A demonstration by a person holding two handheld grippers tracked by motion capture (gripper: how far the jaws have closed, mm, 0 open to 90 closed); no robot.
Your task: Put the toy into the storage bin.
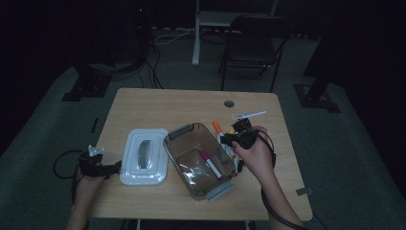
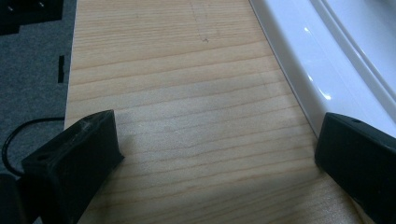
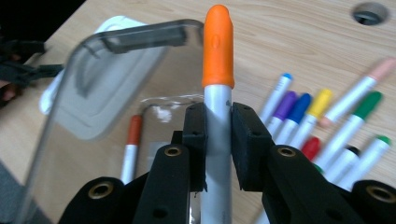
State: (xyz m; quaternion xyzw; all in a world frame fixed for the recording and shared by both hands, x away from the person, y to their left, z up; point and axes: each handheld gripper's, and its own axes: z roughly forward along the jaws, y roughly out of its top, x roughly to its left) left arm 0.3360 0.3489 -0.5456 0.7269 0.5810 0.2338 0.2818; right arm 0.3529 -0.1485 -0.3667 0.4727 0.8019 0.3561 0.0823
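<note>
My right gripper (image 1: 226,139) (image 3: 218,122) is shut on a white marker with an orange cap (image 1: 217,126) (image 3: 218,46), held just right of a clear grey container (image 1: 198,160) (image 3: 116,74) and above the table. A pink-capped marker (image 1: 210,163) lies inside the container, and a red-capped marker (image 3: 132,140) shows through its wall. Several loose markers (image 3: 303,109) lie on the table beyond the jaws. My left gripper (image 1: 114,167) (image 2: 219,140) rests at the table's left edge, open with nothing between its jaws, next to a white lid (image 1: 143,155) (image 2: 327,56).
The wooden table (image 1: 191,103) has a round cable hole (image 1: 229,103) (image 3: 371,11) near its far edge. A dark chair (image 1: 253,43) and stand legs are on the floor behind the table. Cables trail from both grippers.
</note>
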